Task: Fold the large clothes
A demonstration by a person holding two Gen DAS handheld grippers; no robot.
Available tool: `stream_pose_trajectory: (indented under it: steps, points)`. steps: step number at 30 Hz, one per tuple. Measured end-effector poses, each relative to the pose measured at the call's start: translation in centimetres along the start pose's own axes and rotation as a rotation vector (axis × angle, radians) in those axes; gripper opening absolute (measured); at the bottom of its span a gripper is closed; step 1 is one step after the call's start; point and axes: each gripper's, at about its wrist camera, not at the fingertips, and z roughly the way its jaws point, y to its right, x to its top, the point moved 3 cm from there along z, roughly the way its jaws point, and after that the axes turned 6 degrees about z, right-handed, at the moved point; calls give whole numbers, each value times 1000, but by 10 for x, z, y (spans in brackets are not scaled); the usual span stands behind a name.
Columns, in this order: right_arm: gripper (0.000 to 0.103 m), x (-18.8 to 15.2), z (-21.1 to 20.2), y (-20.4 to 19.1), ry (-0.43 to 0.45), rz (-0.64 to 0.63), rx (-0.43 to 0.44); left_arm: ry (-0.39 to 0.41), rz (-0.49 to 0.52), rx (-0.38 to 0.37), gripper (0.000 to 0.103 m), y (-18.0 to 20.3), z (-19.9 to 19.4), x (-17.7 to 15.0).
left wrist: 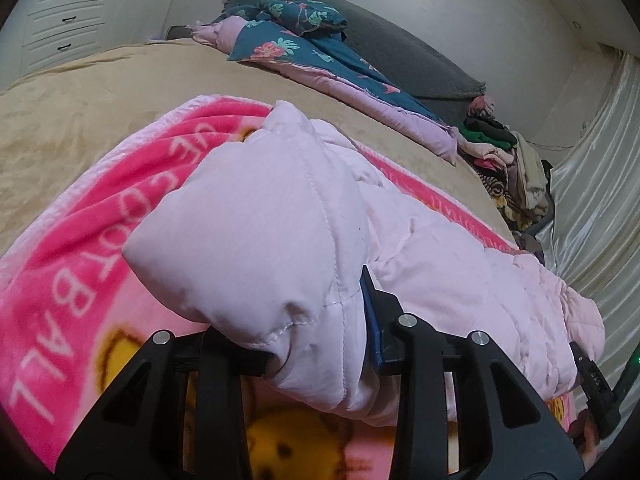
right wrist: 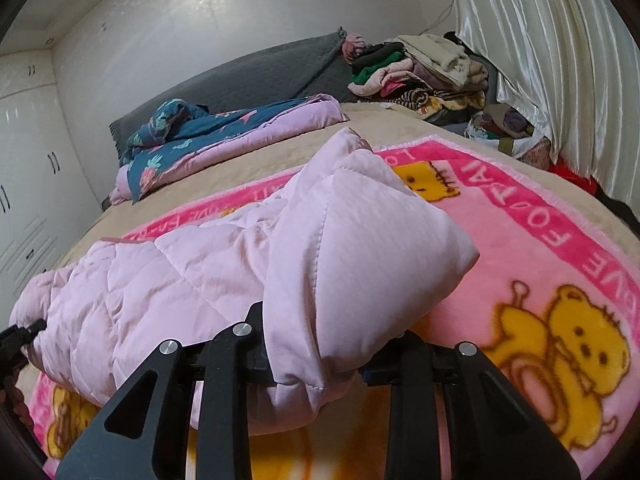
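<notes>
A pale pink quilted jacket [left wrist: 280,208] lies across a pink cartoon blanket [left wrist: 60,264] on the bed. My left gripper [left wrist: 316,344] is shut on one end of the jacket, whose padded fabric bulges over the fingers and hides the tips. In the right wrist view the same jacket [right wrist: 224,264] stretches to the left, and my right gripper [right wrist: 320,364] is shut on its other end, lifted a little above the blanket [right wrist: 540,248]. The other gripper [right wrist: 16,340] shows at the far left edge.
A beige bedspread [left wrist: 100,92] covers the bed. A blue floral quilt [left wrist: 304,44] and a grey headboard cover [left wrist: 400,48] lie at the far end. A pile of clothes [right wrist: 420,72] sits by the shiny curtain [right wrist: 560,60]. White wardrobes [right wrist: 28,160] stand to the left.
</notes>
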Motion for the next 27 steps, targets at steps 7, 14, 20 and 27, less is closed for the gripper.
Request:
stream_pose_trajectory:
  steps: [7, 14, 20, 27]
  points:
    - [26, -11, -24, 4, -7, -42, 3, -6, 41, 15, 27, 2, -17, -11]
    - [26, -33, -50, 13, -23, -60, 12, -26, 100, 44, 27, 2, -39, -37]
    - [26, -58, -72, 23, -39, -70, 5, -40, 152, 77, 27, 2, -58, -62]
    - [26, -84, -98, 29, -49, -118, -15, -74, 183, 97, 28, -2, -79, -90]
